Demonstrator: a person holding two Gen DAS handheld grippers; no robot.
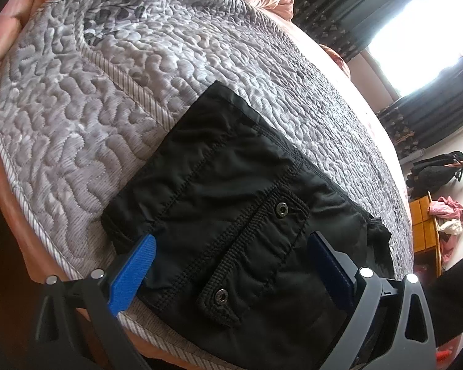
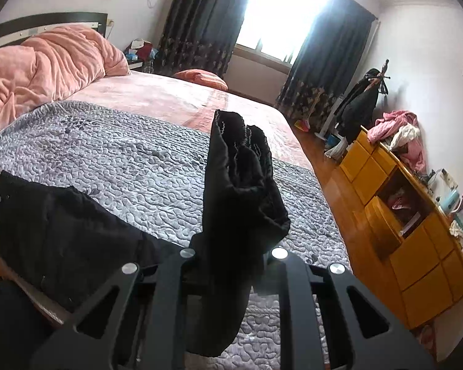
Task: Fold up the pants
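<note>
Black pants [image 1: 231, 191] lie on the grey quilted bedspread [image 1: 92, 108] near the bed's edge, their snap-button pocket flap facing up. My left gripper [image 1: 231, 246] is open, its blue fingers [image 1: 135, 268] set wide on either side of that pocket part. In the right wrist view, my right gripper [image 2: 231, 256] is shut on the bunched leg ends of the pants [image 2: 240, 178]. They stick up above the bed, and the cloth hides the fingertips. The rest of the pants [image 2: 61, 231] trails left across the bedspread [image 2: 123, 160].
A pink blanket [image 2: 46, 61] is heaped by the headboard, over a pink sheet [image 2: 176, 95]. A yellow dresser [image 2: 410, 231] with clothes on top stands right of the bed across a strip of wooden floor [image 2: 333, 182]. A coat rack [image 2: 364, 101] stands near the curtained window.
</note>
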